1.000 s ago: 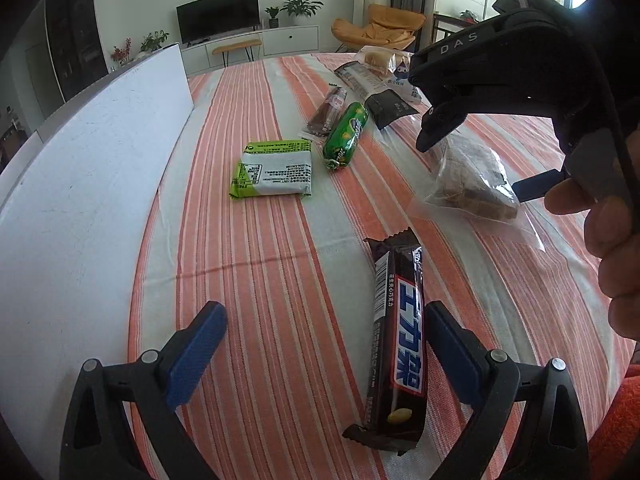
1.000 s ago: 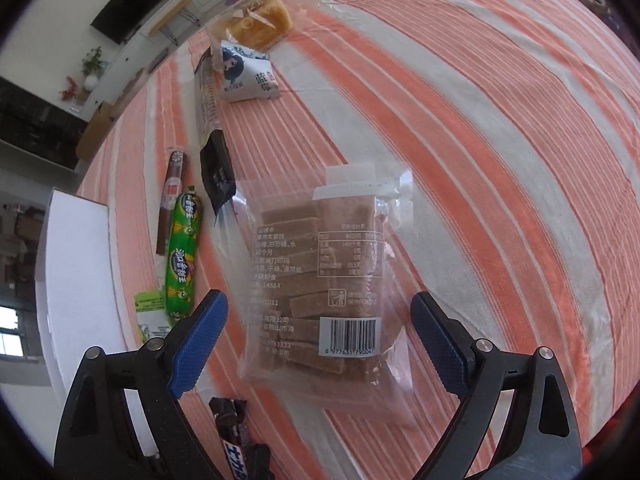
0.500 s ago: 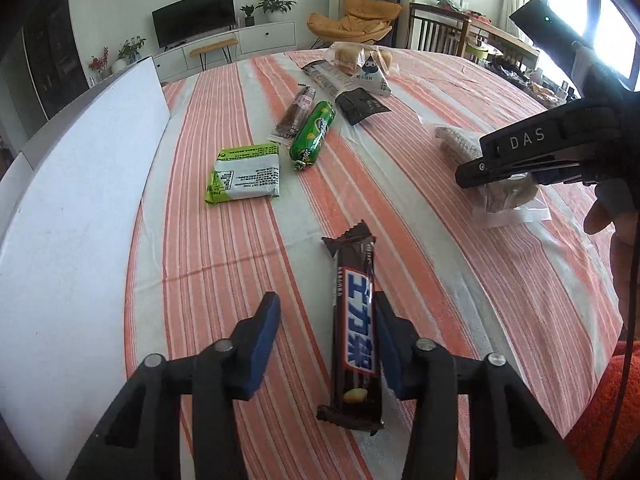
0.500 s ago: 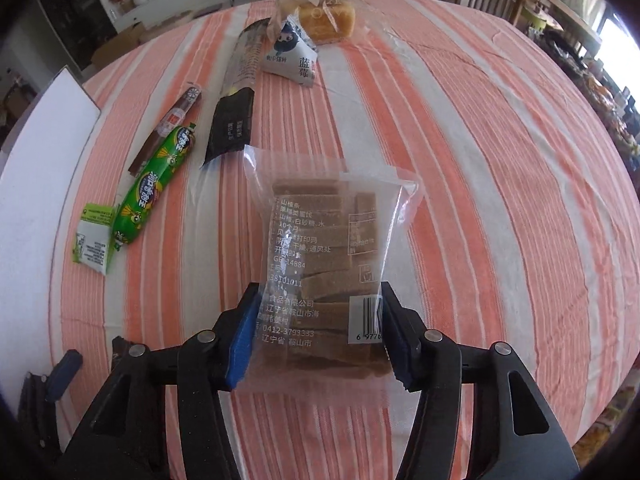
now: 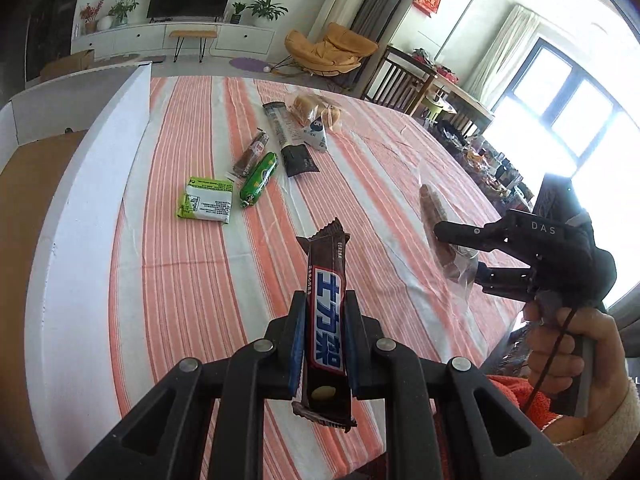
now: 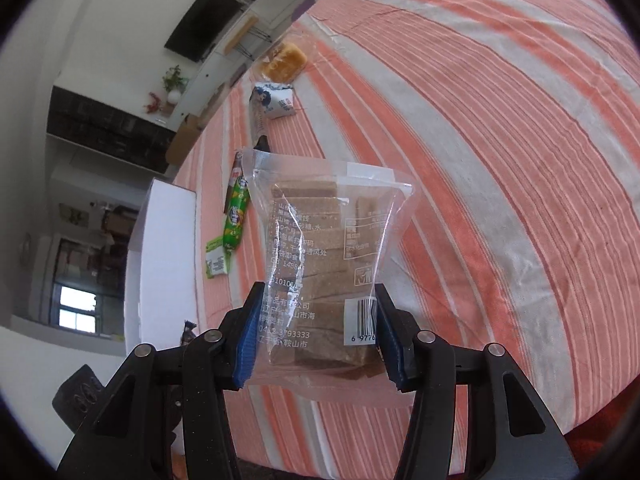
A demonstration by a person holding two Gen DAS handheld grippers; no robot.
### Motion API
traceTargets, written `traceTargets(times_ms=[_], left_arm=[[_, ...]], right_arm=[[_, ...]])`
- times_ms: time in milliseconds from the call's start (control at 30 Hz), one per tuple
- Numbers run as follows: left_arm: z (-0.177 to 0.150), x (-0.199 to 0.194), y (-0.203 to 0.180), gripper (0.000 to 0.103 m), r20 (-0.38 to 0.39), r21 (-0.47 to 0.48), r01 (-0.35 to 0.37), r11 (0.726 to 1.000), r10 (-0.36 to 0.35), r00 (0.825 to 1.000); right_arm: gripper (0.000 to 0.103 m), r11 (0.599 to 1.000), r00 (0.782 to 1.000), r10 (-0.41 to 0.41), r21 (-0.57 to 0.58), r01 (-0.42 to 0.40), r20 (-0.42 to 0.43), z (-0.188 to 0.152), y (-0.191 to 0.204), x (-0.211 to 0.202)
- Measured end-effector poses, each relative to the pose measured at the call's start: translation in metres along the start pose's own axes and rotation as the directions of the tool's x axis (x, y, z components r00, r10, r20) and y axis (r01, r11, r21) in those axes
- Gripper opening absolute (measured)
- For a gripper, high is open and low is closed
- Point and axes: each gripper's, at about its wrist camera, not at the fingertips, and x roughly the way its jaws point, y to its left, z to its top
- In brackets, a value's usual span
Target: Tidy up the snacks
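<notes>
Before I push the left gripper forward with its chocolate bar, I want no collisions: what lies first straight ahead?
Likely nothing close: the left gripper points over bare striped tablecloth. Farther on lies the green sausage stick, though depth is unclear.

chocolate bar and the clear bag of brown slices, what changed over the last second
The left hand-held gripper closed on the chocolate bar and lifted it off the striped tablecloth. The right hand-held gripper closed on the clear bag of brown slices and raised it too. The green sausage and green packet stayed put.
</notes>
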Motion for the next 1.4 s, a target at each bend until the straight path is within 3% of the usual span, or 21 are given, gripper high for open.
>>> traceTargets(times_ms=[133,300,433,533,567,600,633,700,767,833,900,967,1000,1100,1133,1200,1300,1367,1400], left_arm=[[0.012,-0.058,0.016,0.017,0.088,-0.027,0.012,1.0,-0.009,0.996],[0.013,-0.125,0.077,0.017,0.173,-0.105,-0.127,0.986,0.143,0.974],[0.001,-0.158,0.139,0.017,0.185,-0.217,-0.286,0.933,0.327,0.926],[-0.014,-0.164,0.177,0.02,0.145,-0.277,-0.443,0.853,0.492,0.858],[-0.02,-0.163,0.187,0.024,0.125,-0.291,-0.509,0.81,0.56,0.819],[-0.027,-0.163,0.197,0.042,0.107,-0.305,-0.557,0.772,0.609,0.786],[-0.032,-0.162,0.204,0.07,0.089,-0.321,-0.585,0.745,0.639,0.764],[-0.041,-0.164,0.211,0.089,0.087,-0.355,-0.589,0.726,0.653,0.752],[-0.045,-0.16,0.205,0.089,0.109,-0.351,-0.581,0.734,0.649,0.753],[-0.042,-0.151,0.191,0.089,0.128,-0.318,-0.57,0.758,0.63,0.766],[-0.039,-0.142,0.167,0.089,0.169,-0.28,-0.535,0.797,0.589,0.79],[-0.034,-0.134,0.136,0.09,0.217,-0.227,-0.462,0.857,0.507,0.834],[-0.024,-0.132,0.117,0.091,0.236,-0.189,-0.418,0.889,0.454,0.859],[-0.014,-0.107,0.057,0.099,0.25,-0.045,-0.29,0.956,0.292,0.923],[-0.013,-0.097,0.036,0.1,0.238,0.007,-0.246,0.969,0.237,0.942],[-0.009,-0.073,-0.003,0.1,0.187,0.105,-0.163,0.981,0.141,0.972],[-0.01,-0.023,-0.041,0.1,0.094,0.197,-0.095,0.976,0.077,0.993],[-0.01,0.015,-0.054,0.1,0.052,0.217,-0.124,0.968,0.116,0.992],[-0.009,0.034,-0.055,0.1,0.036,0.213,-0.138,0.967,0.133,0.99]], right_arm=[[0.053,0.988,0.992,0.126,-0.088,-0.128,-0.03,-0.009,0.065,-0.003],[0.054,0.919,0.951,0.276,-0.253,-0.304,-0.139,-0.04,0.182,0.012],[0.054,0.852,0.916,0.315,-0.353,-0.388,-0.247,-0.076,0.259,0.043],[0.059,0.817,0.919,0.268,-0.438,-0.375,-0.288,-0.106,0.297,0.08],[0.062,0.81,0.931,0.232,-0.473,-0.345,-0.282,-0.115,0.305,0.095],[0.064,0.802,0.943,0.199,-0.509,-0.314,-0.269,-0.122,0.309,0.106],[0.067,0.791,0.951,0.168,-0.54,-0.287,-0.258,-0.129,0.311,0.116],[0.069,0.79,0.964,0.125,-0.564,-0.241,-0.237,-0.133,0.303,0.125],[0.069,0.791,0.973,0.116,-0.575,-0.211,-0.197,-0.127,0.286,0.119],[0.069,0.789,0.992,0.076,-0.603,-0.122,-0.101,-0.115,0.267,0.108],[0.071,0.782,0.999,0.023,-0.624,-0.003,0.024,-0.1,0.243,0.094],[0.075,0.768,0.983,-0.067,-0.62,0.161,0.171,-0.088,0.213,0.078],[0.075,0.761,0.963,-0.125,-0.6,0.248,0.239,-0.079,0.193,0.074],[0.075,0.721,0.87,-0.309,-0.503,0.477,0.383,-0.059,0.129,0.064],[0.075,0.707,0.837,-0.365,-0.464,0.534,0.407,-0.051,0.107,0.061],[0.075,0.693,0.79,-0.438,-0.398,0.601,0.429,-0.04,0.07,0.055],[0.075,0.685,0.742,-0.494,-0.323,0.653,0.452,-0.033,0.03,0.043],[0.075,0.677,0.708,-0.523,-0.272,0.683,0.474,-0.034,0.017,0.034],[0.075,0.686,0.711,-0.531,-0.258,0.68,0.462,-0.031,0.012,0.033]])
